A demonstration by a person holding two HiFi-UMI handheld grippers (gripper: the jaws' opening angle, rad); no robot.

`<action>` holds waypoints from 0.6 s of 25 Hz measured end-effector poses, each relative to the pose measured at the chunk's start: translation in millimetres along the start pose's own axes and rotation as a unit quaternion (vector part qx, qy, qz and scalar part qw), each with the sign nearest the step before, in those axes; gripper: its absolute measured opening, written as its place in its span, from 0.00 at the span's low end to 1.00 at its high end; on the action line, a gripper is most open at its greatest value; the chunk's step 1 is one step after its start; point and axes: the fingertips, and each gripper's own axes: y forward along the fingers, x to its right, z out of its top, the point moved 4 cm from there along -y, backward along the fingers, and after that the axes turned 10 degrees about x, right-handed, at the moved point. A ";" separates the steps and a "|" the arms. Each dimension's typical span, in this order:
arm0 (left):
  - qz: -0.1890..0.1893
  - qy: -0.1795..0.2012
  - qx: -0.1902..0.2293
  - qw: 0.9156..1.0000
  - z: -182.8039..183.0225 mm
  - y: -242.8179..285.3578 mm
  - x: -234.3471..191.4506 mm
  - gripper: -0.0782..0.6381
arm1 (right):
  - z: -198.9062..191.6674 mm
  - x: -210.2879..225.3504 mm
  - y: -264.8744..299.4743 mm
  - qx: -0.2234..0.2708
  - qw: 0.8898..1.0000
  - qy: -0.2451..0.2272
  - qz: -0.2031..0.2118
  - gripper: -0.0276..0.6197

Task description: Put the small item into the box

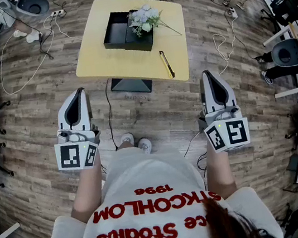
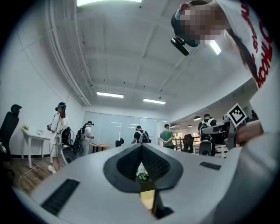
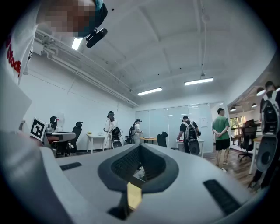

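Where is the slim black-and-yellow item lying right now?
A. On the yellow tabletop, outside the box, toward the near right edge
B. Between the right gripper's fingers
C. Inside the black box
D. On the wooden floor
A: the slim item lies flat on the yellow table, apart from the black box and nearer the person than it.

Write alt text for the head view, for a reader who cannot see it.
From above, a person holds a left tool and a right tool, both shut and empty, short of a yellow table. On it sit an open black box, a white flower bouquet lying across the box's right side, and a slim dark pen-like item near the front edge.
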 end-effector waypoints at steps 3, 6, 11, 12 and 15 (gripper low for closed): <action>-0.001 0.000 0.000 1.000 2.3 -0.9 3.7 0.12 | 2.2 -1.0 -3.4 0.000 1.000 0.003 0.003 0.05; -0.001 0.001 0.002 1.000 4.3 -1.0 6.4 0.12 | 3.2 -3.5 -6.0 0.000 1.000 0.006 0.008 0.05; -0.003 0.002 0.003 1.000 6.3 -1.3 8.2 0.12 | 6.3 -11.6 -8.8 0.004 1.000 0.005 0.023 0.05; -0.003 0.003 0.003 1.000 6.9 -1.0 8.3 0.12 | 7.5 -12.6 -8.9 0.006 1.000 0.005 0.024 0.05; -0.004 0.004 0.002 1.000 7.6 0.4 9.1 0.12 | 8.9 -12.8 -9.6 0.013 0.999 0.022 0.026 0.05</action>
